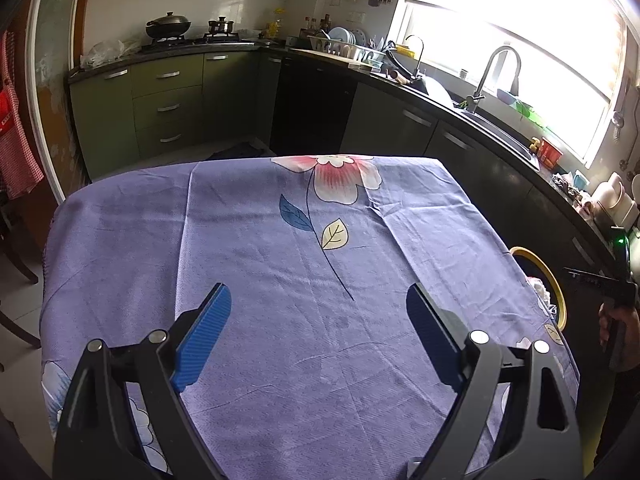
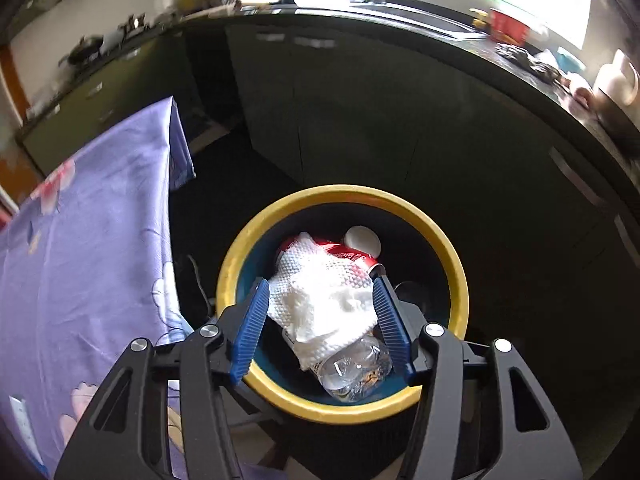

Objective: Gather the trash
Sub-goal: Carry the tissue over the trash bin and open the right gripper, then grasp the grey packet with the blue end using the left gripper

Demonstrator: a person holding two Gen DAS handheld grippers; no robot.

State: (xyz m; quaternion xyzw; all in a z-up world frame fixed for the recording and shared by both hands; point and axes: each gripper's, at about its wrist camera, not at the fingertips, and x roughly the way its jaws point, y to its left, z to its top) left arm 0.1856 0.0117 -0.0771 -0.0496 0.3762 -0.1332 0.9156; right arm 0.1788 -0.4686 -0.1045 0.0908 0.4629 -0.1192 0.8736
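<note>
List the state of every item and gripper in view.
left gripper: open, empty, over the tablecloth.
right gripper: open, above the bin.
paper towel: crumpled, in the bin.
plastic bottle: crushed, in the bin.
red can: in the bin.

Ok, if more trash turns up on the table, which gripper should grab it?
Probably left. The left gripper hangs open over the tablecloth, while the right gripper is off the table, above the bin.

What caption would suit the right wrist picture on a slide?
Open right claw above a yellow-rimmed bin holding a white paper towel, plastic bottle and red can.
</note>
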